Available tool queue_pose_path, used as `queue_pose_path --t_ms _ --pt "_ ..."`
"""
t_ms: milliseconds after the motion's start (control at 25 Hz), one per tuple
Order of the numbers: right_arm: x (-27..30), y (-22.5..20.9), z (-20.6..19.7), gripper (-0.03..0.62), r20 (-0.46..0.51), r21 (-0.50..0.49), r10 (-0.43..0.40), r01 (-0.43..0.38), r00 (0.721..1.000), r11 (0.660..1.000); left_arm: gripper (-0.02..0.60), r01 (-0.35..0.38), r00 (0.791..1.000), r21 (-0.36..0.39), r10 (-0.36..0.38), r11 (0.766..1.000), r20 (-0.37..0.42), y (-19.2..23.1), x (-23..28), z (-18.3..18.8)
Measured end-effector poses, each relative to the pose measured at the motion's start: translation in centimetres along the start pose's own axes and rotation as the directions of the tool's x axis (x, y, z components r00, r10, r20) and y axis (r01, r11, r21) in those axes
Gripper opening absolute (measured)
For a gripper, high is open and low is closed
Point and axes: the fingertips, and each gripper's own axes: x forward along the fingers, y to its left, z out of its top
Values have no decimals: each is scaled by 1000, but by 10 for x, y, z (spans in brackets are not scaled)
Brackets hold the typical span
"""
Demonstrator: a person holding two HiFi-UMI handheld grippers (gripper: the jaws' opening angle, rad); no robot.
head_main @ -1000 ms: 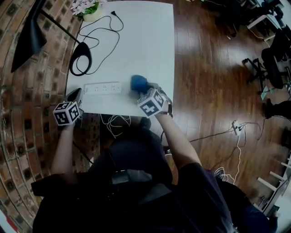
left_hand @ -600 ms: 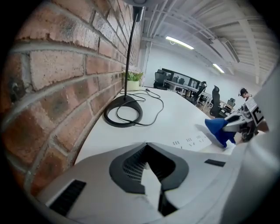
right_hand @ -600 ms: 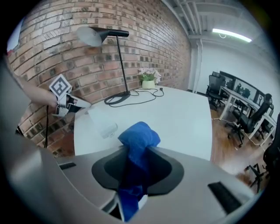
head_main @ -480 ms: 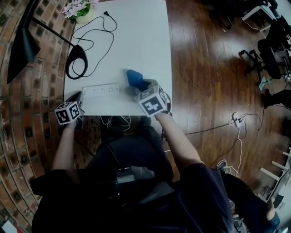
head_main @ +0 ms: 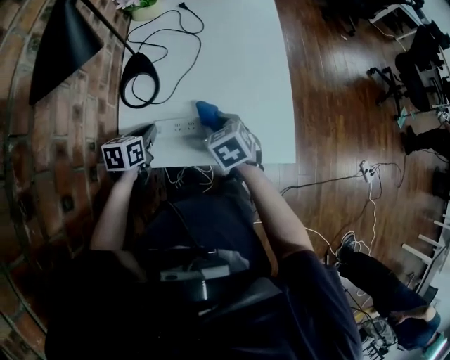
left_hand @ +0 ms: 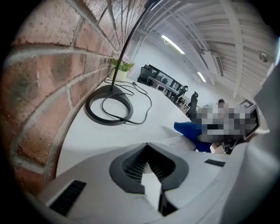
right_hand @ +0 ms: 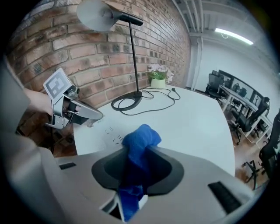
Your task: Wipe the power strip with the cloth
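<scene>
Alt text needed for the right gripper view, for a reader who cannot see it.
The right gripper, jaws just closed tighter, clamps a crumpled blue cloth by a white power strip on a white table. The left gripper sits at the strip's left end, before a brick wall and a black desk lamp.

— How many grippers?
— Two: the left gripper (head_main: 150,135) at the strip's nine o'clock and the right gripper (head_main: 213,125) at its four.
— And how many strips?
— One power strip (head_main: 179,127) on one white table (head_main: 239,70).
— Cloths?
— One blue cloth (head_main: 209,112).
— Anything else up there?
— One black desk lamp (head_main: 139,77) at eleven o'clock from the strip, one black cable (head_main: 176,31) at twelve, and one flower pot (head_main: 144,8) past them, again at eleven
</scene>
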Motion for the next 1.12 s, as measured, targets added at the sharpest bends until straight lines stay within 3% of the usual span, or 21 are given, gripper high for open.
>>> queue_pose_path --t_ms 200,440,560,720,1120 --pt "12 10 5 100 0 13 -42 42 999 999 14 44 999 -28 -44 999 14 5 -3 -2" --pt "20 19 2 97 -36 -139 -149 142 988 980 15 43 999 -7 -42 999 20 2 -1 -1" --pt "21 21 3 97 -32 -113 -131 127 991 986 15 23 1000 56 -23 998 13 -1 -1 0" --pt "25 29 8 97 -35 -149 -94 87 995 985 16 8 1000 103 -9 995 15 -4 -1 0" --pt "47 76 36 97 -23 -310 5 -11 1000 951 17 6 1000 97 -7 995 11 -7 -1 0"
